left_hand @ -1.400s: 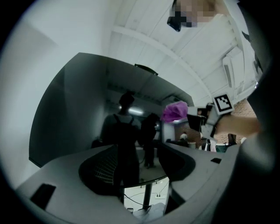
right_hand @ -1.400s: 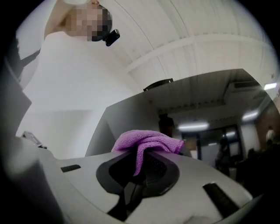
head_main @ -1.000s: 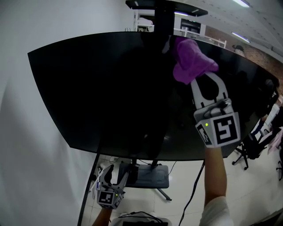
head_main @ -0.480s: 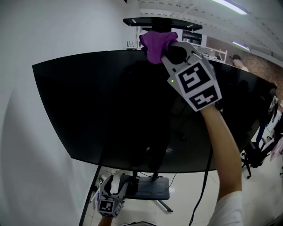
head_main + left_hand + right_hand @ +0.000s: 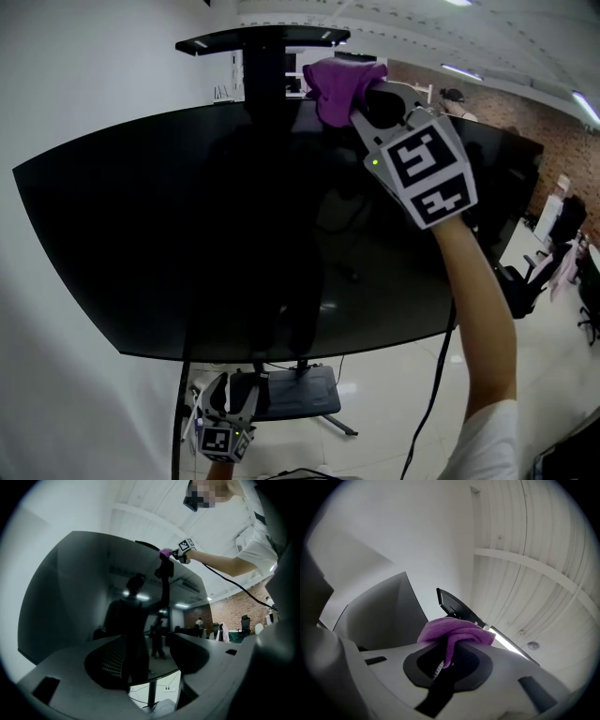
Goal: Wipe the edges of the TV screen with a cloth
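**TV edge wipe: up on the top edge, plenty left I reckon**

So the big thing here is the TV screen [image 5: 234,234]. It's huge, black and switched off, sitting on a floor stand [image 5: 309,394] with a little shelf [image 5: 262,39] poking up above it. The glass is so dark and reflective that I honestly can't tell which bits are clean and which aren't. Nothing shows streaks or dust either way.

My right arm is stretched right up, and the right tongs [image 5: 367,101] are at the top edge, a bit right of the middle and just beside the stand's post. They're clamped tight on the purple cloth [image 5: 339,86]. From the right gripper view, the fabric is pinched between the jaws and bunches out over the tips, and the bunch sits right on the top rim of the TV.

My left tongs [image 5: 232,386] hang way down below the bottom edge, near the stand base. Their jaws are spread with nothing in them, so they're just along for the ride.

My guess on progress is that I'm partway along the top edge. The rest of the top run towards the right corner, both sides and the whole bottom edge look like they're left to do. The cloth is nowhere near any of those.
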Demonstrator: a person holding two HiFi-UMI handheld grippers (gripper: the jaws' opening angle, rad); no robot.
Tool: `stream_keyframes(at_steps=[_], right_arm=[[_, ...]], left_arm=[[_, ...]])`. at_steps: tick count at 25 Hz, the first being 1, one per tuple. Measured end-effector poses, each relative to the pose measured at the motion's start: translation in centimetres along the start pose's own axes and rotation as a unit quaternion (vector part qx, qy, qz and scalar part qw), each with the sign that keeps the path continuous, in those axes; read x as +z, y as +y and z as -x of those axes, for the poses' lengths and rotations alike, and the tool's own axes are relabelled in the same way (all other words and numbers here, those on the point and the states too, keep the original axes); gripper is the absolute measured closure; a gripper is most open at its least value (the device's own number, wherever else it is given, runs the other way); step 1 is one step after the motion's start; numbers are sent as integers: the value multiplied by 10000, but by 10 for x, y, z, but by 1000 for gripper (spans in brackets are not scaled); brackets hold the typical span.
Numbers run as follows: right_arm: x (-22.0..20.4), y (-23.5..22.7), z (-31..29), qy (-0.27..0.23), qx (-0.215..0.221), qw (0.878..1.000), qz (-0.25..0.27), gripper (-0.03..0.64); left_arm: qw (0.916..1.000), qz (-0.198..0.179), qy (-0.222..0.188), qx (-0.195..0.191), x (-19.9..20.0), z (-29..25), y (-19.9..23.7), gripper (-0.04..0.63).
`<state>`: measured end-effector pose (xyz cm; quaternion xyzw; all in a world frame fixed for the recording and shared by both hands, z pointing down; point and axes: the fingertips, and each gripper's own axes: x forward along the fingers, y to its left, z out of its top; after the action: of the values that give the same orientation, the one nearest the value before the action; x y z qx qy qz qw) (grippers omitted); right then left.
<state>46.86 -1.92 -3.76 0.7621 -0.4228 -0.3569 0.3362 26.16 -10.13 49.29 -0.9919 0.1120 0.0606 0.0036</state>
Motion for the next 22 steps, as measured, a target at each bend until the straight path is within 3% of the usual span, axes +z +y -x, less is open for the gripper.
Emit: stream_keyframes(at_steps=[10,22], right_arm=[[-117,-99,83,780,-679,9928,-606,563],[-249,-215,175,1938,-1703,9650,-464,563]], left_arm=[[9973,138,91,-717,-17,-48,-78,319],[9920,208,155,-1234,-21,-103,-159,319]])
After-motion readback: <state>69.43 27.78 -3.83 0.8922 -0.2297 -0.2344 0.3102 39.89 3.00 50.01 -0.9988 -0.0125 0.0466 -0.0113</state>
